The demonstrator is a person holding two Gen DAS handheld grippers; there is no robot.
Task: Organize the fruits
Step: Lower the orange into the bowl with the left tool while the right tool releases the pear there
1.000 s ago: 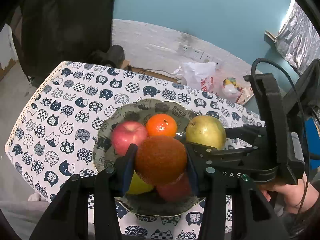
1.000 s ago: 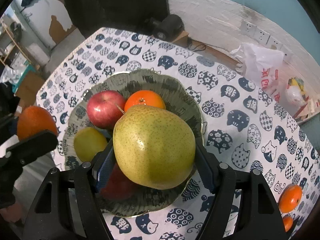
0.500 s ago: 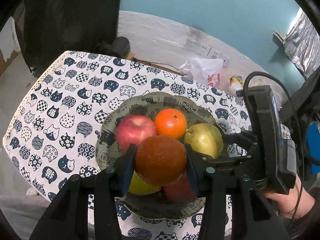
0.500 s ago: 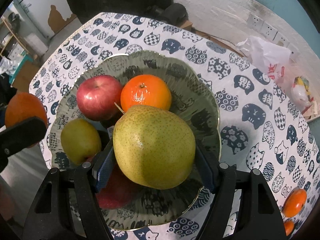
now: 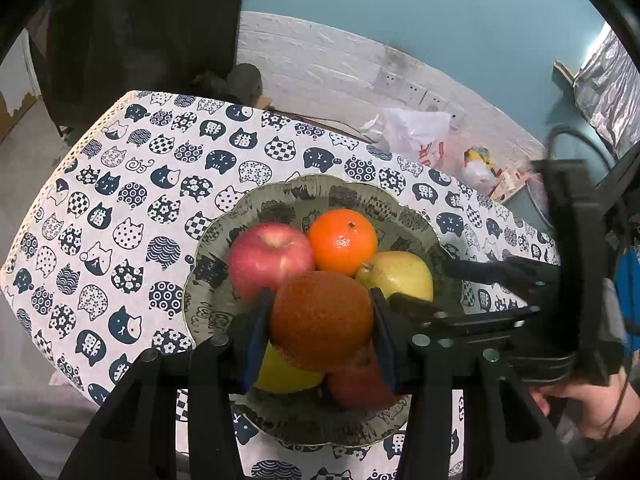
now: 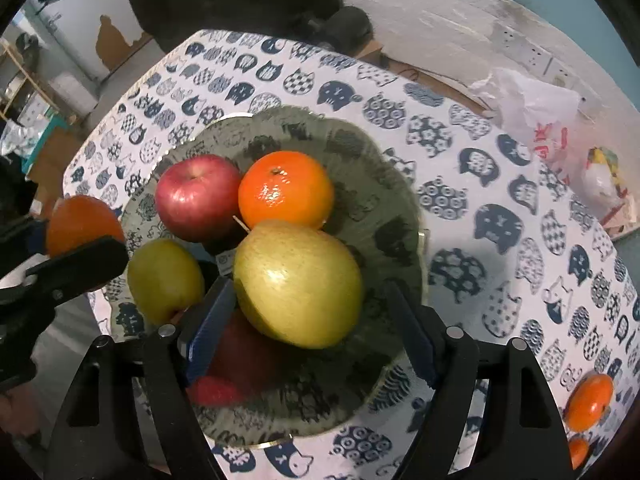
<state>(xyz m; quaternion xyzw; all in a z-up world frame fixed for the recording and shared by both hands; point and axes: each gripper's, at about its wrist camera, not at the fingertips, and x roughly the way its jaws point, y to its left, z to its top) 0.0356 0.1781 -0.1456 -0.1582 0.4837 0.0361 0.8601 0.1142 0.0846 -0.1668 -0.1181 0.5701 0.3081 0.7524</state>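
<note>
The left tool [image 5: 320,322] is clamped on a dull, rough-skinned orange [image 5: 322,320], its blue pads pressing the fruit from both sides, and it holds it above the near part of the plate [image 5: 404,210]. The right tool [image 6: 308,316] stands apart: its jaws have just been opening, and the big yellow-green pear [image 6: 298,284] sits between them with a clear gap at the right pad, while the left pad is close to its skin; whether that pad touches I cannot tell. The pear lies on the plate, leaning against a bright orange [image 6: 286,194], which in turn touches a red apple [image 6: 196,196]. A smaller green fruit [image 6: 164,280] sits on the left side of the plate, and a second red fruit [image 6: 236,364], blurred, lies under the right tool near the front rim. The plate, grey-green with a scalloped edge, rests on a desk covered by a white cloth [image 6: 480,184] printed with dark cat heads. Two small oranges [image 6: 590,402] lie on the cloth at the far right, well apart from the plate. Beyond the desk a white plastic bag [image 5: 412,134] lies by the wall.
</note>
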